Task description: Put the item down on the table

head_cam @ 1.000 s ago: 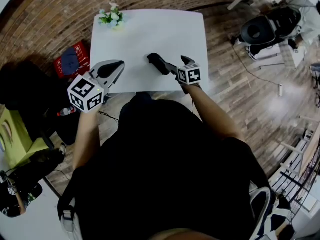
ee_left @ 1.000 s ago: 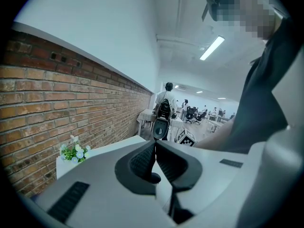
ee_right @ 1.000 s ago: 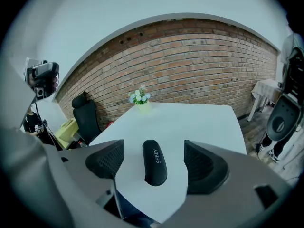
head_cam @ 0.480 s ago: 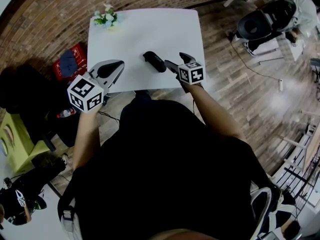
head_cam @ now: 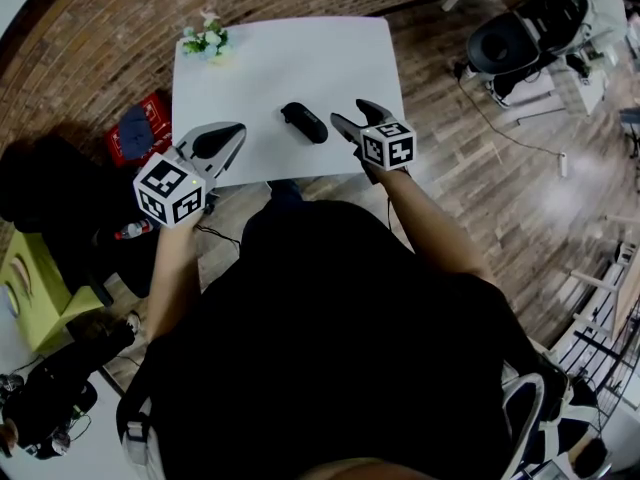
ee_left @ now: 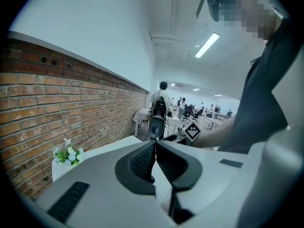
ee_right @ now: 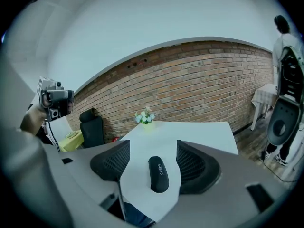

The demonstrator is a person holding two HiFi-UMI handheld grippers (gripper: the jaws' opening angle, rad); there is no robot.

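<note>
The item, a dark, elongated case with rounded ends, lies flat on the white worktop, towards its near edge and roughly midway across. A line of pale lettering runs along its top; it is too small to read with certainty.

Right tongs: at the item's 3 o'clock in the head view, just beside it and clear of it. In the right gripper view the two jaws stand about half open, having just been closing. The item appears in the gap between them but lies on the worktop beyond the pads, touched by neither. The tongs hold nothing.

Left tongs: at the item's 9 o'clock, over the worktop's near left edge. The left gripper view shows the jaws pressed together tip to tip with nothing between them.

Small flowers stand at the worktop's far left corner, at about 11 o'clock from the item. A brick wall rises behind them.

On the floor at the worktop's 8 o'clock lies a red object with something dark blue on it; what either is cannot be made out.

The wearer's dark clothing fills the lower head view and hides the worktop's near edge at the middle.
</note>
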